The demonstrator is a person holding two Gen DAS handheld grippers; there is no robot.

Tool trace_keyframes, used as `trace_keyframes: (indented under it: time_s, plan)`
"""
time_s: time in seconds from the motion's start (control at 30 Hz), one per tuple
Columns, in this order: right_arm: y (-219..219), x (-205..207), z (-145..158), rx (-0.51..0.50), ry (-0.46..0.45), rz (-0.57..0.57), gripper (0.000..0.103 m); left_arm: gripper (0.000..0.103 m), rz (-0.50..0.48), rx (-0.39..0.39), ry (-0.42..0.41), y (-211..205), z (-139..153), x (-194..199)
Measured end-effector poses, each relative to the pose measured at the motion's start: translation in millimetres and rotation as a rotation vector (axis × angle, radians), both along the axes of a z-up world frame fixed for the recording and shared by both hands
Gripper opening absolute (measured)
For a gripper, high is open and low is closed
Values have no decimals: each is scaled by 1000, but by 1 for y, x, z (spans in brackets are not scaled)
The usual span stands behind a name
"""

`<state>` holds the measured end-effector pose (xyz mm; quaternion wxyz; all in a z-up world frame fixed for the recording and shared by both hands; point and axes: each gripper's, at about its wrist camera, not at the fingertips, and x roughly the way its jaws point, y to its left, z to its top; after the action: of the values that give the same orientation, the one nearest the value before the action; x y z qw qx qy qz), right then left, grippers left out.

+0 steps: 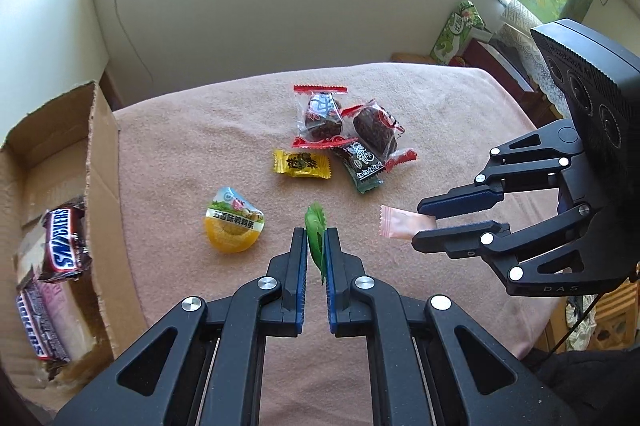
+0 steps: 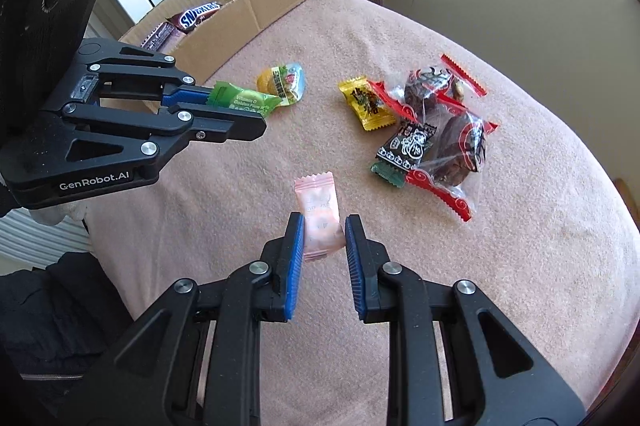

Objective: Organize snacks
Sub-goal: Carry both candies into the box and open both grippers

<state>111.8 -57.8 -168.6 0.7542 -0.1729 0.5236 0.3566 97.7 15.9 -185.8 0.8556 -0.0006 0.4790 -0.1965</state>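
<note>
My left gripper (image 1: 316, 236) is shut on a green candy wrapper (image 1: 316, 234), held edge-on above the pink cloth; the right wrist view shows the same green candy (image 2: 244, 100) in the left gripper (image 2: 256, 114). A pink candy packet (image 2: 320, 216) is pinched in my right gripper (image 2: 322, 226), lifted off the cloth; from the left wrist view the pink candy (image 1: 400, 228) sticks out of the right gripper (image 1: 418, 224). On the cloth lie an egg snack pack (image 1: 234, 222), a yellow candy (image 1: 301, 164), a dark green candy (image 1: 360, 162) and two red-edged date packs (image 1: 322, 118).
A cardboard box (image 1: 102, 162) stands at the table's left edge with Snickers bars (image 1: 64, 246) inside. The pink cloth (image 1: 200, 130) covers the table. A green tissue pack (image 1: 458, 32) sits behind the far right corner, under a window sill with a plant.
</note>
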Motion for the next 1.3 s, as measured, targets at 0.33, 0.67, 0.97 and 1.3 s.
trace_keyframes:
  time_s: [0.33,0.67,0.97,1.3]
  plan:
    - [48,15,48,49,-43,7,22,7,116,-27,-43,57,33,4]
    - [110,35,66,82,-68,41,22,7,246,-18,-65,125,39,8]
    - [171,55,57,60,-67,82,22,7,342,-6,-56,170,31,9]
    - [212,70,45,29,-64,72,22,7,376,-5,-41,188,20,19]
